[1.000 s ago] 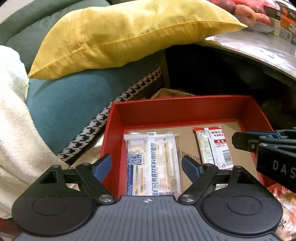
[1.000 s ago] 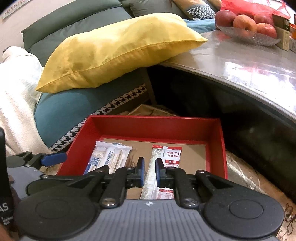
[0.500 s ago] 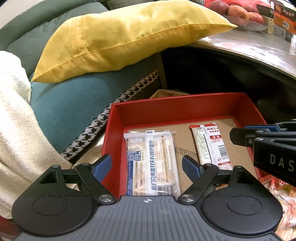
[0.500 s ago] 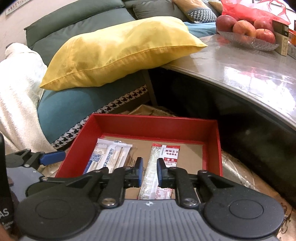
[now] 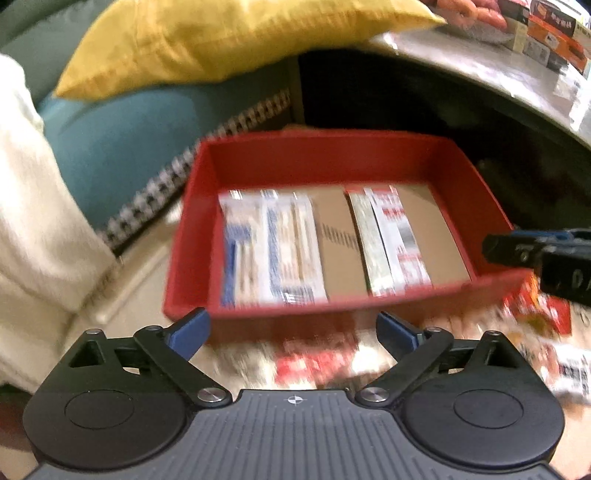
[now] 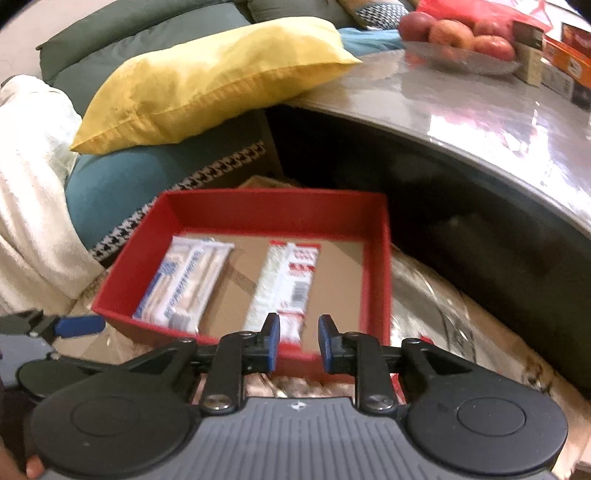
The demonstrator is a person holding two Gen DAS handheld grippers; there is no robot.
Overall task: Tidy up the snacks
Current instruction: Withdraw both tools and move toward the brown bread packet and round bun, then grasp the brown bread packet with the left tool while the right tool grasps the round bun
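A red box (image 5: 321, 151) (image 6: 380, 258) stands on the floor with two snack packets lying flat in it: a white and blue packet (image 5: 269, 251) (image 6: 184, 284) on the left and a white and red packet (image 5: 388, 240) (image 6: 288, 284) on the right. My left gripper (image 5: 291, 330) is wide open and empty, just short of the box's near wall. My right gripper (image 6: 297, 341) is partly open and empty, over the near wall at the right; it also shows in the left wrist view (image 5: 543, 254). More snack packets (image 5: 321, 358) lie blurred on the floor in front of the box.
A yellow pillow (image 6: 214, 81) rests on a teal cushion (image 6: 122, 181) behind the box. A white blanket (image 6: 33, 184) lies to the left. A grey table (image 6: 480, 110) at the right holds a dish of apples (image 6: 458, 40) and boxes (image 5: 546, 33).
Both grippers have pulled back from the box towards me. The right gripper's fingers have opened from nearly shut to a wider gap. The left view is now motion blurred.
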